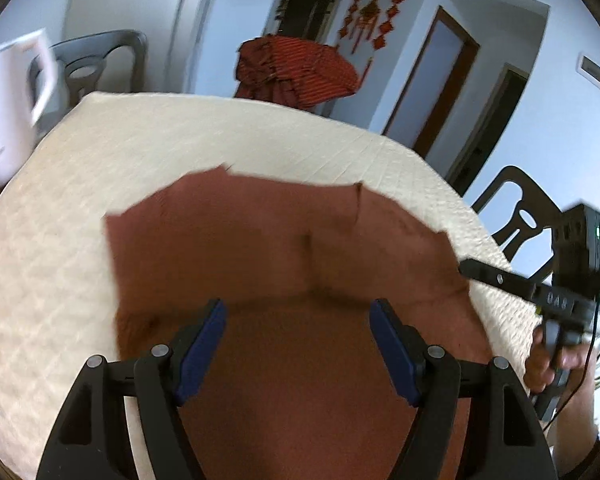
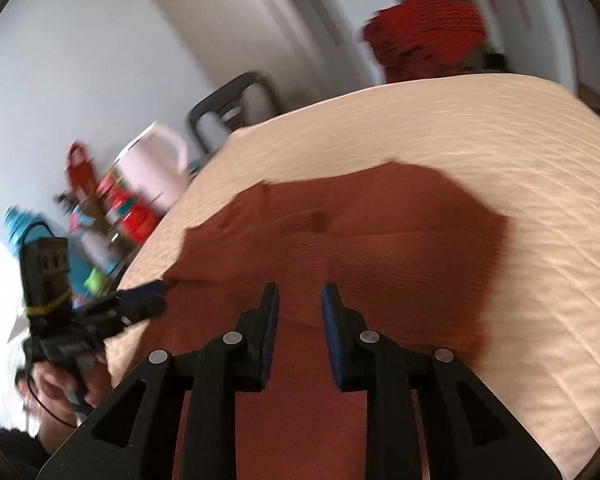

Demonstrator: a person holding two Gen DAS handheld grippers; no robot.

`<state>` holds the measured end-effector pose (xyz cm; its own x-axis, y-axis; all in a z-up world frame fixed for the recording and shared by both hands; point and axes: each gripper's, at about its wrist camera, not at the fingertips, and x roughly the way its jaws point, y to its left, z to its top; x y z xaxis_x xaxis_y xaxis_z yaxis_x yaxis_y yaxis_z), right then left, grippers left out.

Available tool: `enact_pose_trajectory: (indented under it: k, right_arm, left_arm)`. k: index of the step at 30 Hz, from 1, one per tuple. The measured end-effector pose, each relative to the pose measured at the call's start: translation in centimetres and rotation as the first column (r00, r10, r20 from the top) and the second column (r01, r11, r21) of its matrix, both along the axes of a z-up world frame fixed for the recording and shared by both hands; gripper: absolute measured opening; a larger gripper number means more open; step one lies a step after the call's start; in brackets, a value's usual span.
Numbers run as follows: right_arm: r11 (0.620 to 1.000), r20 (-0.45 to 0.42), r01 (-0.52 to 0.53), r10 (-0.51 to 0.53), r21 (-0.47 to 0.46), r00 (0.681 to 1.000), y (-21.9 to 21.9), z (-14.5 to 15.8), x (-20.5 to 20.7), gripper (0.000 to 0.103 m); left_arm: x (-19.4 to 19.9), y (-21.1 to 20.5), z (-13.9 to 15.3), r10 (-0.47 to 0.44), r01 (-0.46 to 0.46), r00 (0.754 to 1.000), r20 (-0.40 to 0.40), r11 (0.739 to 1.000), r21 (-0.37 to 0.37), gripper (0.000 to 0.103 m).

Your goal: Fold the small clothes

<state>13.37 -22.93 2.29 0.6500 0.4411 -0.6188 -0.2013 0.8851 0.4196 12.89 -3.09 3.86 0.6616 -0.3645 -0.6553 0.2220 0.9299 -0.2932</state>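
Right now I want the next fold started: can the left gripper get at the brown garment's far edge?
Probably yes: the left gripper is open above the brown garment, with only cloth ahead.

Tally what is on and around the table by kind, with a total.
Brown garment on the table: 1
Grippers: 2, left gripper, right gripper
Chairs: 2, grey chair, black chair
Pale kettle: 1
Total: 6

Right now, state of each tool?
Left tool: open wide, holding nothing, over the brown garment.
Right tool: narrow gap, nothing between the pads, over the same garment.
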Motion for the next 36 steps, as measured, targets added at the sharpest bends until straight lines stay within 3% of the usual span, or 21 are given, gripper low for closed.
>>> enact_pose_trajectory:
  k: [4, 7, 10, 12, 18, 22, 24, 26, 31, 36]
  right_arm:
    - [0.993, 0.019, 0.114, -0.115, 0.018, 0.993, -2.7, 0.1, -0.3, 0.023]
    - [0.988, 0.014, 0.153, -0.154, 0.025, 0.988, -3.9, 0.0, -0.2, 0.023]
    - [0.985, 0.006, 0.169, -0.169, 0.024, 0.986, -4.5, -0.3, -0.1, 0.023]
    - [0.985, 0.001, 0.17, -0.17, 0.011, 0.985, -4.5, -0.5, 0.1, 0.023]
    - [0.992, 0.014, 0.123, -0.123, -0.037, 0.992, -3.9, -0.6, 0.2, 0.019]
    - [0.985, -0.043, 0.113, -0.119, -0.128, 0.992, -3.6, -2.1, 0.6, 0.017]
    - [0.983, -0.066, 0.124, -0.133, -0.132, 0.989, -4.0, -2.7, 0.7, 0.008]
    - [0.977, -0.066, 0.13, -0.143, -0.17, 0.988, -4.2, -2.5, 0.6, 0.008]
    - [0.964, -0.076, 0.132, -0.153, -0.233, 0.985, -4.3, -2.1, 0.6, 0.008]
    - [0.959, -0.03, 0.135, -0.147, -0.25, 0.989, -4.0, -0.6, 0.8, 0.008]
  left_arm:
    - [4.1, -2.4, -0.5, -0.043, 0.044, 0.998, -0.045, 0.999, 0.013, 0.067]
    - [6.7, -3.7, -2.1, -0.059, 0.063, 0.991, -0.119, 0.998, 0.026, 0.05]
    - [7.4, -4.6, -3.1, -0.066, 0.074, 0.989, -0.135, 0.996, 0.055, 0.031]
    - [7.4, -4.7, -3.0, -0.077, 0.084, 0.987, -0.138, 0.996, 0.042, 0.006]
    - [5.7, -5.3, 0.3, -0.144, 0.144, 0.99, -0.003, 0.989, -0.015, 0.006]
    - [6.3, -4.7, -1.0, -0.115, 0.116, 0.992, -0.042, 0.993, 0.014, 0.005]
    - [6.7, -4.2, -2.1, -0.09, 0.092, 0.992, -0.088, 0.996, 0.015, 0.006]
    - [6.6, -3.9, -3.1, -0.08, 0.085, 0.989, -0.12, 0.996, 0.029, 0.006]
    - [5.7, -3.4, -2.6, -0.064, 0.068, 0.992, -0.106, 0.997, 0.038, 0.006]
    - [4.8, -2.8, -0.2, -0.03, 0.031, 0.999, -0.021, 0.999, 0.045, 0.006]
